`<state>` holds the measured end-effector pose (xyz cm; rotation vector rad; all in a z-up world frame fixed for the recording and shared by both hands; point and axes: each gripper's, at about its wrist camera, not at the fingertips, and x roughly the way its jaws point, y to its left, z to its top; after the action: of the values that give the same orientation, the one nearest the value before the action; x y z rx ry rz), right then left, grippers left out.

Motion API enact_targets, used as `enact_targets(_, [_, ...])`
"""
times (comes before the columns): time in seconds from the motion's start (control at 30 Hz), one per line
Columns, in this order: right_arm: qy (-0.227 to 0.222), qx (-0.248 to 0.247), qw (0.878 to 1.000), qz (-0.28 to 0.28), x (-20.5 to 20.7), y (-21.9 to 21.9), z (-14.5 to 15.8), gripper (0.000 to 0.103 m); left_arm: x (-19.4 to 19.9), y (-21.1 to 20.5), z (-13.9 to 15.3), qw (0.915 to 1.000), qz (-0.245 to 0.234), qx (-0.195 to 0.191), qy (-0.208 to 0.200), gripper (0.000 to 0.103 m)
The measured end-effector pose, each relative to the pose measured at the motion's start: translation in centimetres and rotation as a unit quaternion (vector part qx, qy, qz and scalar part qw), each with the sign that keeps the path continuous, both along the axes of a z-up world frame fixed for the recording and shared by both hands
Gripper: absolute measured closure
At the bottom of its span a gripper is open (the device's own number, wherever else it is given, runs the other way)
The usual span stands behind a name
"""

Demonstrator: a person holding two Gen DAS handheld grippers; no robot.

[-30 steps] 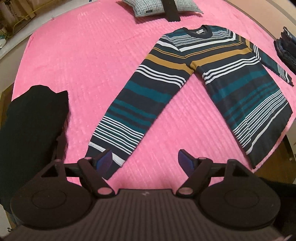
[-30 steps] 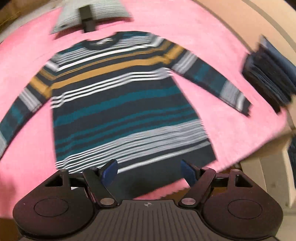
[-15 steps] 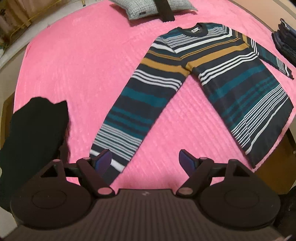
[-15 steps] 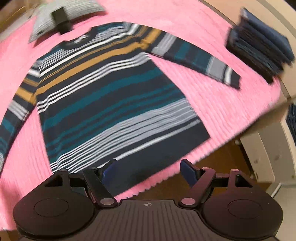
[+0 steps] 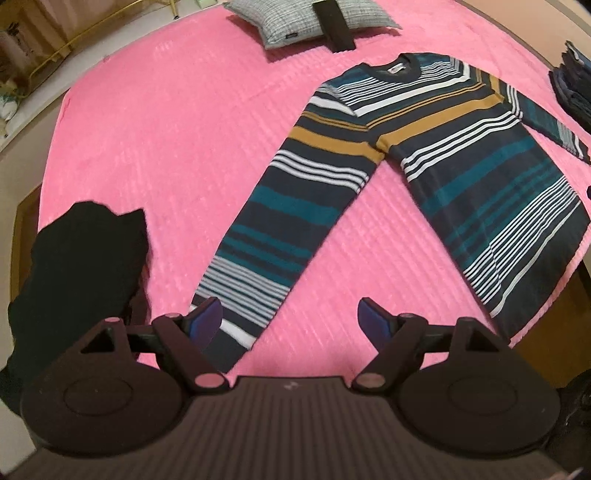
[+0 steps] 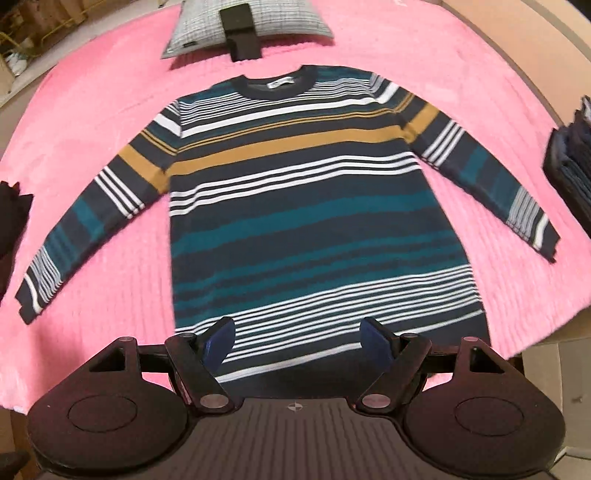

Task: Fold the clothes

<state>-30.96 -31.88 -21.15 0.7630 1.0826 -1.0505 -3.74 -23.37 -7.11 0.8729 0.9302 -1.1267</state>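
Note:
A navy sweater with teal, white and mustard stripes [image 6: 314, 206] lies flat, face up, on the pink bed cover [image 6: 92, 96], sleeves spread out and collar at the far end. In the left wrist view the sweater [image 5: 461, 155] lies to the right, with its left sleeve [image 5: 280, 229] running down toward me. My left gripper [image 5: 291, 323] is open and empty, just above that sleeve's cuff. My right gripper [image 6: 298, 343] is open and empty, over the middle of the sweater's hem.
A black garment [image 5: 81, 266] lies bunched at the bed's left edge. A grey checked pillow [image 6: 247, 26] with a black box [image 6: 240, 33] on it sits beyond the collar. A stack of folded dark clothes [image 6: 570, 166] stands at the right. The bed edge runs just below the hem.
My right gripper has swung back left, from the hem's right corner to its middle. My left gripper has moved slightly closer over the sleeve cuff. Both stay open.

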Motion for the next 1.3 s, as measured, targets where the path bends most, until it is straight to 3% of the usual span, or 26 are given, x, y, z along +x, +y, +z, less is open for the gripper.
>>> enact_targets(0.2, [-0.031, -0.012, 0.999, 0.020, 2.4, -1.9, 1.6, 0.026, 0.8, 0.1, 0.7, 0.9994, 0.032, -0.009, 0.002, 0.026])
enact_targets(0.57, [-0.089, -0.043, 0.993, 0.065, 7.5, -5.5, 5.8, 0.026, 1.3, -2.2, 6.0, 0.9952, 0.050, -0.081, -0.022, 0.021])
enact_targets(0.83, [-0.116, -0.050, 0.979, 0.159, 12.0, -5.6, 4.3, 0.026, 1.4, 0.7, 5.1, 0.9921, 0.094, -0.070, -0.045, 0.021])
enact_targets(1.0, [-0.113, -0.053, 0.950, 0.285, 18.3, -1.4, 1.3, 0.026, 2.7, 4.1, 2.1, 0.9941, 0.081, -0.042, -0.059, 0.015])
enact_targets(1.13, [-0.125, -0.056, 0.909, 0.393, 25.0, 3.7, -2.2, 0.026, 4.7, 6.1, -1.6, 0.9964, 0.028, -0.015, -0.079, 0.004])
enact_targets(1.3, [-0.087, -0.070, 0.853, 0.510, 33.1, 10.3, -9.4, 0.027, 8.1, 8.9, -6.2, 0.9968, -0.013, 0.005, -0.079, 0.003])
